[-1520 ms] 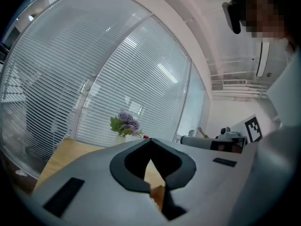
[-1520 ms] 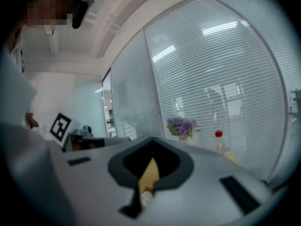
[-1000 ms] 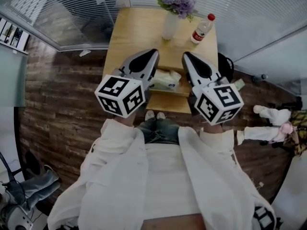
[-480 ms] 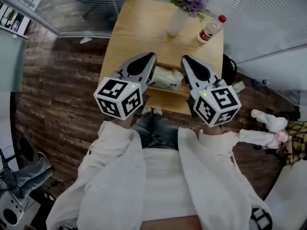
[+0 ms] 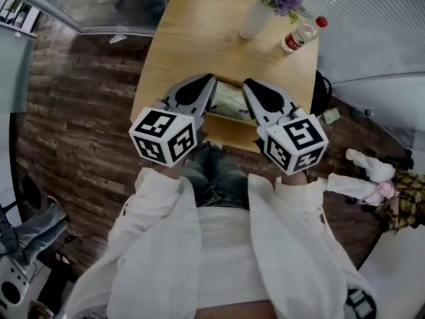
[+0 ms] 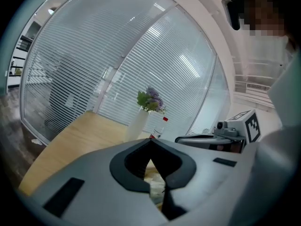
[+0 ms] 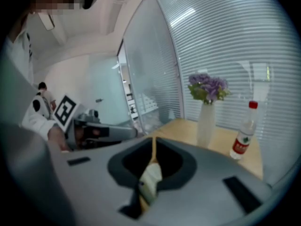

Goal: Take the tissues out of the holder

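The tissues point(image 5: 229, 102) are a pale green and white pack lying in a low wooden holder point(image 5: 234, 119) at the table's near edge, mostly hidden between my two grippers. My left gripper point(image 5: 208, 79) hovers over the holder's left end with its jaws meeting at the tips. My right gripper point(image 5: 246, 84) hovers over the right end, jaws likewise together. In the left gripper view a bit of the tissues point(image 6: 155, 182) shows through the hollow behind the shut tips point(image 6: 150, 141). The right gripper view shows the tissues point(image 7: 150, 178) the same way. Neither gripper holds anything.
The wooden table point(image 5: 192, 38) carries a white vase of purple flowers point(image 5: 260, 13) and a red-capped water bottle point(image 5: 301, 35) at its far end. Glass walls with blinds stand behind. A dark bag point(image 5: 322, 88) and a soft toy point(image 5: 372, 178) lie on the floor at right.
Both grippers have drawn closer together over the holder, the right one shifting left. The head camera has tilted, so the table sits higher in view.
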Tool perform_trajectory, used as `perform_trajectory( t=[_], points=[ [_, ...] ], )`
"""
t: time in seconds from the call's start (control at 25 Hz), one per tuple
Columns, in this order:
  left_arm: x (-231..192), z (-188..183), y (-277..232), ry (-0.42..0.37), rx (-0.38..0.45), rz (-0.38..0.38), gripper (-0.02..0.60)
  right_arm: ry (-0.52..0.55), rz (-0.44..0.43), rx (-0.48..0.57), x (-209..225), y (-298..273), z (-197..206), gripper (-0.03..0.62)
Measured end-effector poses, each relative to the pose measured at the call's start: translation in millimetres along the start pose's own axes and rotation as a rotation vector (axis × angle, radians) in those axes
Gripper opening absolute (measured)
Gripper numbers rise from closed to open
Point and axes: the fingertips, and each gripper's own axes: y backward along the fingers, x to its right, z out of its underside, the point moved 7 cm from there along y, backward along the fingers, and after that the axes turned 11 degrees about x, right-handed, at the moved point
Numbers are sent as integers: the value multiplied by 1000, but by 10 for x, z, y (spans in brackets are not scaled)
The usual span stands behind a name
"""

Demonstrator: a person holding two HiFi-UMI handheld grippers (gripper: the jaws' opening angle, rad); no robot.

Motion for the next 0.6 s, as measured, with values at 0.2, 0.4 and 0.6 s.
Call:
perform_trajectory(
  t=[0.2,0.4,0.6],
  points=[
    [-43,144,74,27,-15,-13,8,26,-44,-76,-105,-100,192,14],
    [-94,284,147,51,-36,-7,8,69,-67,-107,-157,-155,300,14],
    [-127,408,219,76,-55,-34,9,77,-94,-152,-195,-191,420,15]
  ],
)
